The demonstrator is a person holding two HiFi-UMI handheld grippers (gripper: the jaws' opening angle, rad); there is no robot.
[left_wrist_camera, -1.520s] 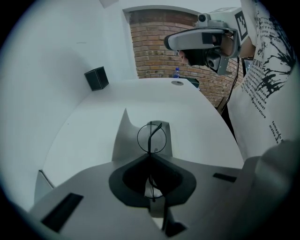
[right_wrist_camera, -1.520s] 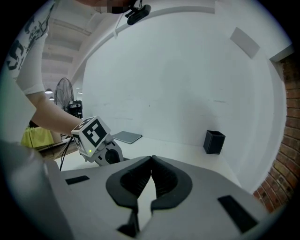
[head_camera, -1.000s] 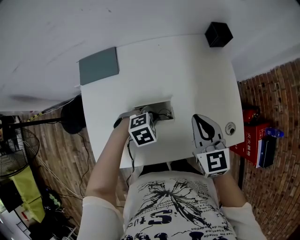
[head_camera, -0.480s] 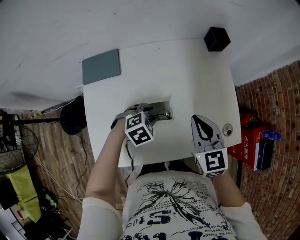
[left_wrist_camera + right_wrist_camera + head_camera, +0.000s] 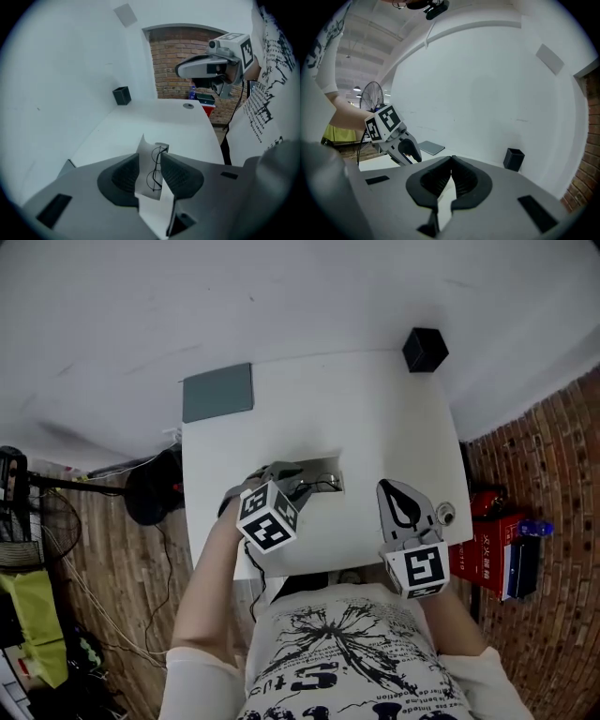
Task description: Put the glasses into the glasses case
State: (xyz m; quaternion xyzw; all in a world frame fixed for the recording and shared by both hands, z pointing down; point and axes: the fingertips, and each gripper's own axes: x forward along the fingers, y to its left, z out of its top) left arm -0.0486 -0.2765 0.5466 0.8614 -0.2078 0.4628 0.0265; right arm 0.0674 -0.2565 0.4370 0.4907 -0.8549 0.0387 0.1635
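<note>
One pair of glasses (image 5: 156,168) on case (image 5: 143,173)

"Where is the white table (image 5: 366,418) free?"

"Across its whole middle and far part. Only the corners are taken: a grey pad (image 5: 217,392) at the far left and a black square holder (image 5: 425,349) at the far right, well apart."

"And the near side?"

"The glasses case (image 5: 144,180) lies there with the glasses (image 5: 156,166) in it. The left gripper (image 5: 289,476) hangs over its left end, jaws closing with nothing pressed between them. The right gripper (image 5: 391,486), jaws together, is held further right, with a bare strip of table between it and the case. A small round fitting (image 5: 445,514) sits at the right edge."
</note>
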